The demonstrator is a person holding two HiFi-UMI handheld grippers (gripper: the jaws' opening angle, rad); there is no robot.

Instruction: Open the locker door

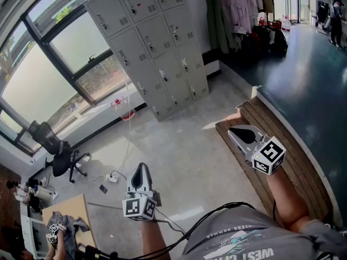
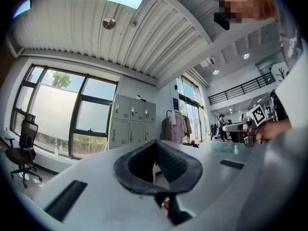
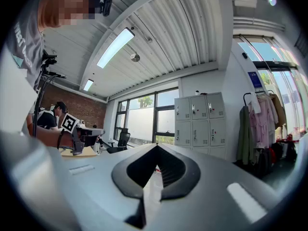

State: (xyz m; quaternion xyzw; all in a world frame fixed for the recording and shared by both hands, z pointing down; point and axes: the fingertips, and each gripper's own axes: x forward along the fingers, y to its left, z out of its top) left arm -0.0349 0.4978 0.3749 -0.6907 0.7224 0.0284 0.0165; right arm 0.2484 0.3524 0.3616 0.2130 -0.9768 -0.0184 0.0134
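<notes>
A bank of grey lockers (image 1: 153,42) stands against the far wall, several steps away, with every door closed; it also shows as the lockers (image 2: 133,121) in the left gripper view and the lockers (image 3: 200,121) in the right gripper view. My left gripper (image 1: 141,170) is held low at the lower middle of the head view, shut and empty. My right gripper (image 1: 238,130) is out to the right over the wooden bench, also shut with nothing in it. Both point toward the lockers, far from any door.
A wooden slatted bench (image 1: 282,161) runs along the right. A coat rack with hanging clothes (image 1: 238,7) stands right of the lockers. An office chair (image 1: 57,156) and a power strip with cables (image 1: 113,176) are at left below the windows. Another person with grippers (image 1: 57,234) works at a desk.
</notes>
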